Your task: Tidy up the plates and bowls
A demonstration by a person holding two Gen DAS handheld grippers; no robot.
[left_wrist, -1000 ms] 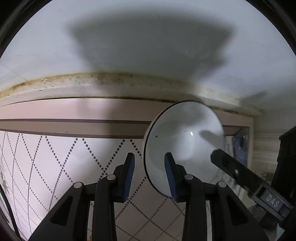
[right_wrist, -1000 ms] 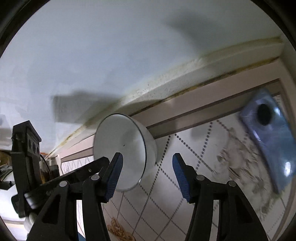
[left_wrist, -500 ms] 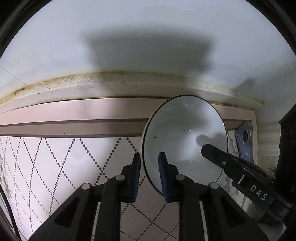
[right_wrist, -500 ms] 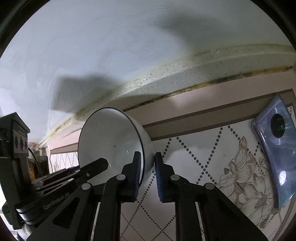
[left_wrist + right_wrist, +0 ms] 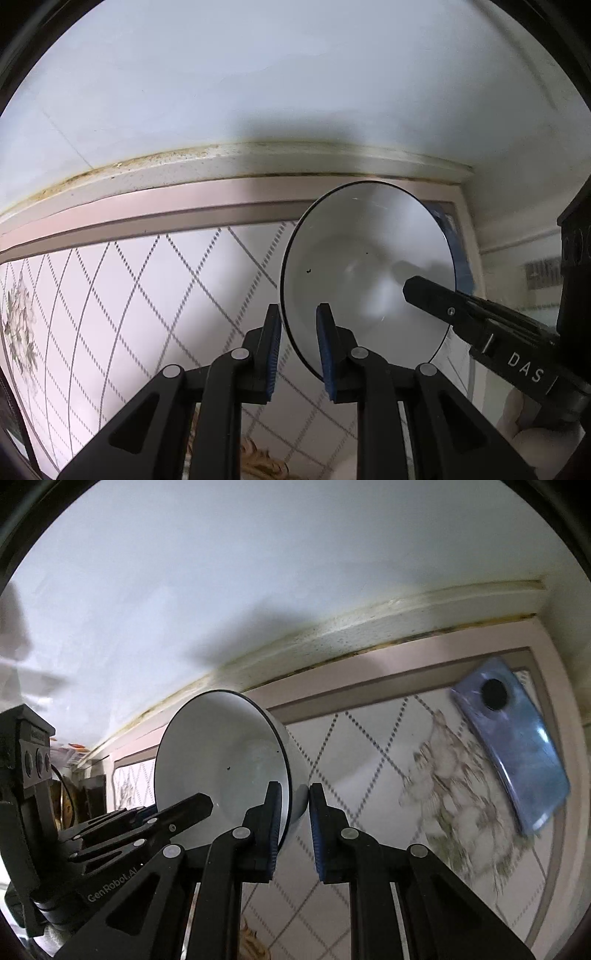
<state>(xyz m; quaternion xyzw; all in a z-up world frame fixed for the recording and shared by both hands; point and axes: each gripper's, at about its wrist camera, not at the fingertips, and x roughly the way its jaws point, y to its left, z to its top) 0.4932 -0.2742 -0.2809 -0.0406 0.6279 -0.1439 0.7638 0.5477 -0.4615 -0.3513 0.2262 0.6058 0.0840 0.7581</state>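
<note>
A second ago both pairs of jaws stood apart on either side of the bowl's rim; in both views they have since drawn in, and each is now clamped on the white bowl [image 5: 365, 273]. The patterned tablecloth [image 5: 122, 295] also looks further from both cameras than before, and in the right wrist view the blue phone [image 5: 513, 746] lying on it has shifted toward the upper right and is blurred. The left gripper [image 5: 297, 343] pinches the bowl's dark-edged rim at its lower left as that camera sees it, one blue pad on the outside wall and the other inside the hollow. The right gripper [image 5: 417, 291] reaches in from the right of that view and grips the opposite side of the rim, its upper finger lying across the inside of the bowl. In the right wrist view the same bowl [image 5: 225, 760] sits just left of centre, its wall squeezed between the right gripper's [image 5: 293, 812] pads, while the left gripper [image 5: 201, 806] comes in from the lower left. The bowl hangs between the two grippers, clear of the cloth, and is tipped on its side: its mouth faces the left camera almost squarely, and in the right view the opening turns left with the base pointing right. A pale wall [image 5: 258, 92] fills the upper part of both pictures.
</note>
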